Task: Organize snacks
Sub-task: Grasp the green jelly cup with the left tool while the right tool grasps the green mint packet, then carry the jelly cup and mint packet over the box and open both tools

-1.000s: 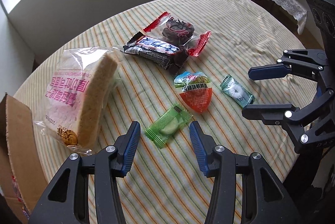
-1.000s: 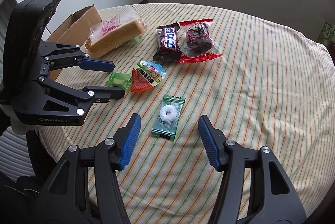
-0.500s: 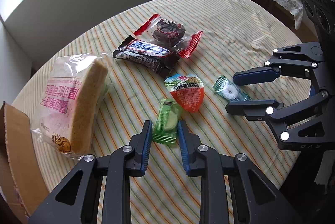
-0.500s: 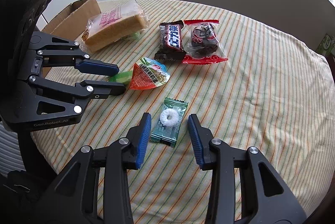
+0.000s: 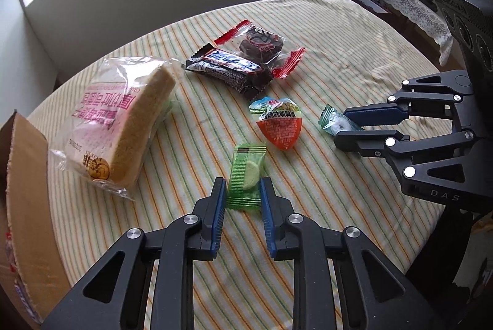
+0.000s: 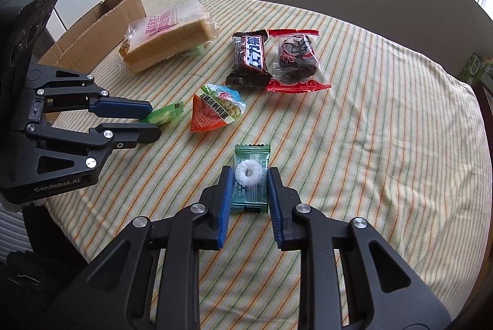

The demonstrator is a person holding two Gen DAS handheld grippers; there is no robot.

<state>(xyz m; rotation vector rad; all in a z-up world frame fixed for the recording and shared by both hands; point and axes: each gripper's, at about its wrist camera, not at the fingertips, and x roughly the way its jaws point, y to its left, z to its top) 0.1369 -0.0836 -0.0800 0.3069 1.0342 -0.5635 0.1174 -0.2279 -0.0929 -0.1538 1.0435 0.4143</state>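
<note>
Cardboard box [image 6: 92,30] at the table's left edge, bagged bread slice [image 6: 168,37] beside it. Left gripper [image 5: 240,191] clamped on green candy [image 5: 246,175], nearer the left edge. Red egg packet [image 6: 215,111] mid-cloth; chocolate bar [image 6: 251,58] and dark cake packet [image 6: 295,58] toward the far edge. Right gripper [image 6: 249,182] pinching ring-mint packet [image 6: 250,175], near edge of striped tablecloth [image 6: 385,129].

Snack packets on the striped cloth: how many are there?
6. Bread by the cardboard box; chocolate bar and dark cake behind; red triangular packet in the middle; green candy in the left gripper; ring mint in the right gripper. Others may be hidden in the box.
</note>
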